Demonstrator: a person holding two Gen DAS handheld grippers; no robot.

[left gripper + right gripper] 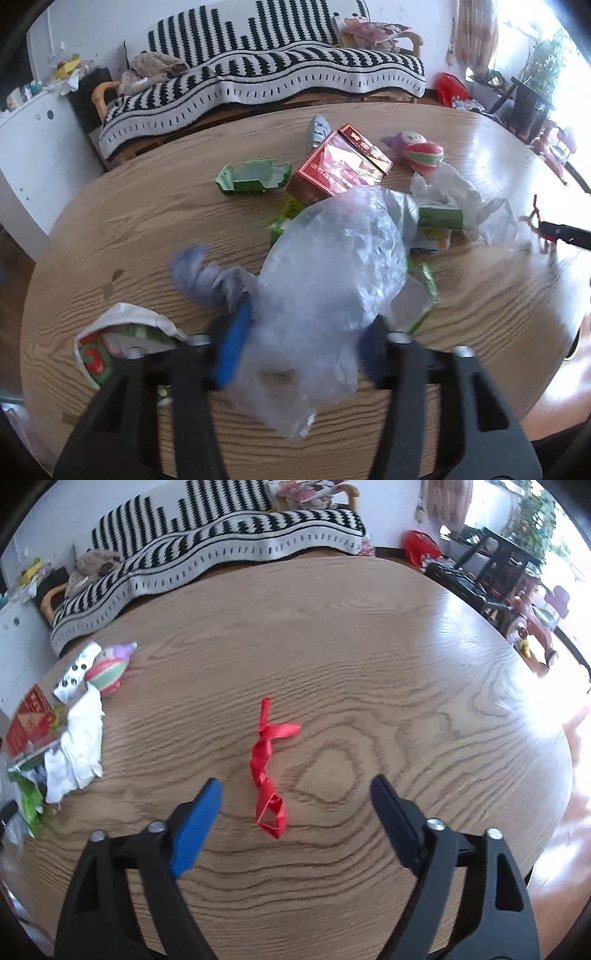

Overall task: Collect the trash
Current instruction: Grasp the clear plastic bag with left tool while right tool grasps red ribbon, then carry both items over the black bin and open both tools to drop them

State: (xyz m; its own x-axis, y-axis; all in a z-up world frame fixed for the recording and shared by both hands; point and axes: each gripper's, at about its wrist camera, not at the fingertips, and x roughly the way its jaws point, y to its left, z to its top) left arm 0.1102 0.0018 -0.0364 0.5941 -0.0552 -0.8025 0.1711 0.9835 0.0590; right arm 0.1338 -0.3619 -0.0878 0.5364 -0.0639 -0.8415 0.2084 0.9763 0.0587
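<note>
My left gripper (306, 347) is shut on a crumpled clear plastic bag (332, 266) and holds it above the wooden table (129, 236). Under and behind the bag lie a red box (332, 166), a green carton (255, 177), white crumpled paper (454, 192), a grey wrapper (207, 277) and a red-green-white packet (110, 350). My right gripper (295, 794) is open just above the table, with a twisted red ribbon (267, 768) lying between its fingers. The ribbon also shows in the left wrist view (535, 225) at the far right, beside the right gripper's dark finger.
A round striped toy (423, 153) and a purple soft toy (402, 138) lie at the back of the pile; they also show in the right wrist view (107, 670). A sofa with a black-and-white throw (258, 74) stands behind the table. Dark furniture (491, 561) stands at right.
</note>
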